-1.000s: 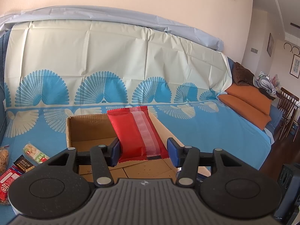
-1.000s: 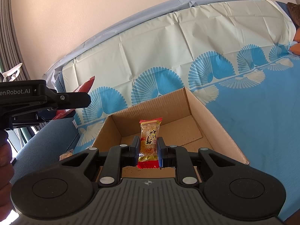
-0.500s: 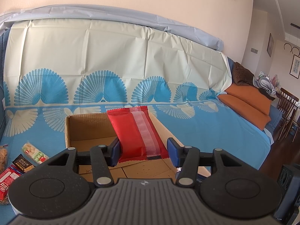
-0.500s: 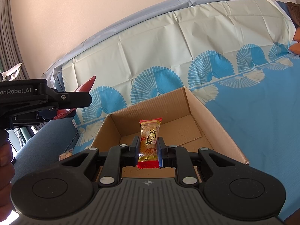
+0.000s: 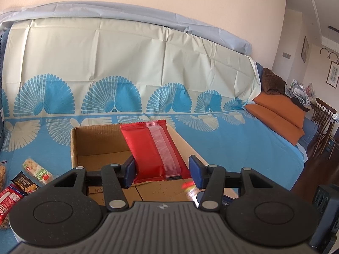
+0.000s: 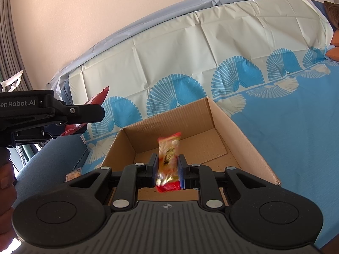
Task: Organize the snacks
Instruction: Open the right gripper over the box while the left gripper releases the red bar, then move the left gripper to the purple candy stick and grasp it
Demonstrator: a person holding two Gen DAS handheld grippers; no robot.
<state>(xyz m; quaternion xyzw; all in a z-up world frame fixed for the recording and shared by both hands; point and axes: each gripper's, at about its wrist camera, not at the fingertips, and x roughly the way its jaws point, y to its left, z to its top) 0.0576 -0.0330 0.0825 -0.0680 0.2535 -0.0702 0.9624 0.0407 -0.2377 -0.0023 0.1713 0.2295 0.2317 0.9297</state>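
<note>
An open cardboard box lies on the blue-patterned sofa cover. My left gripper hovers over it with a flat red snack packet between its fingers. Its jaws are opening, but the pads still touch the packet's edges. From the right wrist view that left gripper sits at the left with the red packet sticking up. My right gripper is shut on a small yellow-and-red snack pack, which is motion-blurred, above the box's near edge. The same pack shows as a blur in the left wrist view.
Several loose snacks lie left of the box: a green-white pack, a dark bar and a red pack. Another small snack lies by the box. Orange cushions lie at the far right. A hand holds the left gripper.
The yellow-and-red pack between the right fingers has gone from sharp to blurred, and a red-yellow blur has appeared by the left gripper's right finger. Both grippers stay in place.
</note>
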